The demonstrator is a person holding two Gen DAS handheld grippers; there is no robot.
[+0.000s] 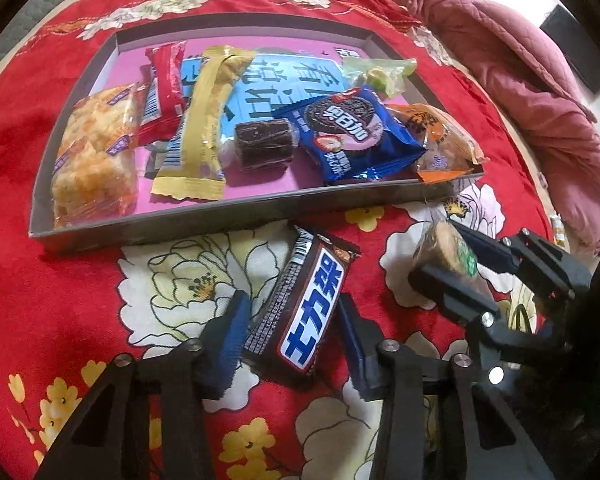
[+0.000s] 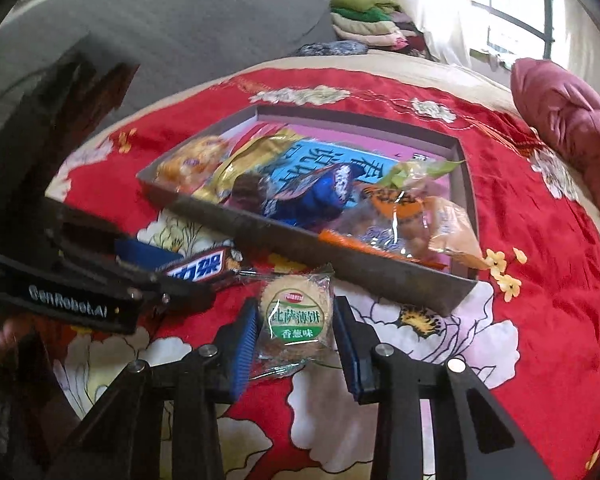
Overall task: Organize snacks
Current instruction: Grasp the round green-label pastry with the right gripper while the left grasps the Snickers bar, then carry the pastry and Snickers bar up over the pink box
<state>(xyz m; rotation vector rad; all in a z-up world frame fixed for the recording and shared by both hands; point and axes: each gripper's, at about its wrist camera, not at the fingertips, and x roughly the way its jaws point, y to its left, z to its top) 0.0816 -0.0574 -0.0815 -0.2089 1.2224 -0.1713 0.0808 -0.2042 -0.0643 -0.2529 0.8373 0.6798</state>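
A shallow cardboard tray (image 1: 220,216) lies on the red floral cloth and holds several wrapped snacks, among them a blue cookie pack (image 1: 352,136). My left gripper (image 1: 290,328) is shut on a brown chocolate bar (image 1: 304,300) just in front of the tray. My right gripper (image 2: 296,332) is shut on a round cracker packet with a green label (image 2: 296,320), near the tray's (image 2: 380,276) front wall. The right gripper (image 1: 456,264) with its cracker also shows in the left wrist view, right of the bar. The left gripper (image 2: 172,276) shows in the right wrist view.
A pink quilt (image 1: 520,80) is bunched at the right beyond the cloth. Folded clothes (image 2: 368,20) are stacked far back by a window. A grey mat (image 2: 180,20) lies behind the cloth's far edge.
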